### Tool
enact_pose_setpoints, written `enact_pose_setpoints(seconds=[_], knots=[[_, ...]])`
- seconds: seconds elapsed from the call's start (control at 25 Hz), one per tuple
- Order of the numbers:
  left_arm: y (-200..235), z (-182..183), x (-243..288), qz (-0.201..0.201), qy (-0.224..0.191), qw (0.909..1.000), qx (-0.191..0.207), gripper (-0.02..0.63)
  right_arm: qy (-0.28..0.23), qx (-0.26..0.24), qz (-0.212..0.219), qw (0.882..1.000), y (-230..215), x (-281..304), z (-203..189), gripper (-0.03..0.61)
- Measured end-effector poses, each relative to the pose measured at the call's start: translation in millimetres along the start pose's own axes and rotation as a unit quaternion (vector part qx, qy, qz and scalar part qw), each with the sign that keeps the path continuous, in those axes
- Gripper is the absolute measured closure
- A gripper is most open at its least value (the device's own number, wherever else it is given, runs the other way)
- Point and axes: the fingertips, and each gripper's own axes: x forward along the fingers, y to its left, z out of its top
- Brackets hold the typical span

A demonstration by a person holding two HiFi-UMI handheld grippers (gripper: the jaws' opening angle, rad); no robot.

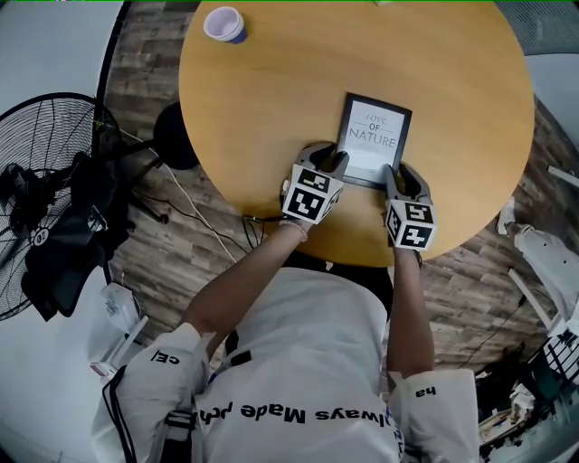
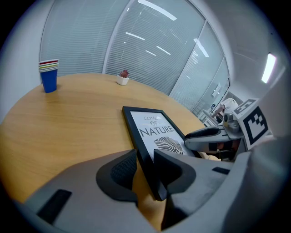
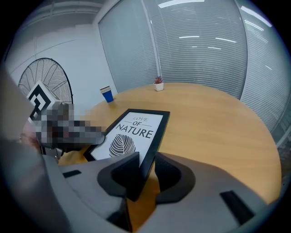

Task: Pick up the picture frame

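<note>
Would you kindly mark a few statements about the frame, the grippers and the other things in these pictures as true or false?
1. The print in the picture frame reads "Love of Nature". True.
2. The right gripper is empty and clear of the frame. False: the frame's right edge stands between its jaws.
3. The left gripper has the frame's left edge between its jaws. True.
4. The stack of cups touches the frame. False: it stands well apart from it, near the far left rim of the round wooden table.
5. The fan stands on the table. False: it stands on the floor to the person's left.
</note>
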Motion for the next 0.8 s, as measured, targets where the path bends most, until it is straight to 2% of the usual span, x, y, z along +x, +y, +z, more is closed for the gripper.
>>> enact_pose_setpoints(seconds=[0.8], knots=[[-4.9, 7.4, -13.7, 0.01, -0.009, 0.9996, 0.026, 0.497, -0.02, 0.009, -0.021, 1.0, 3.6, -16.0, 7.3, 0.479]])
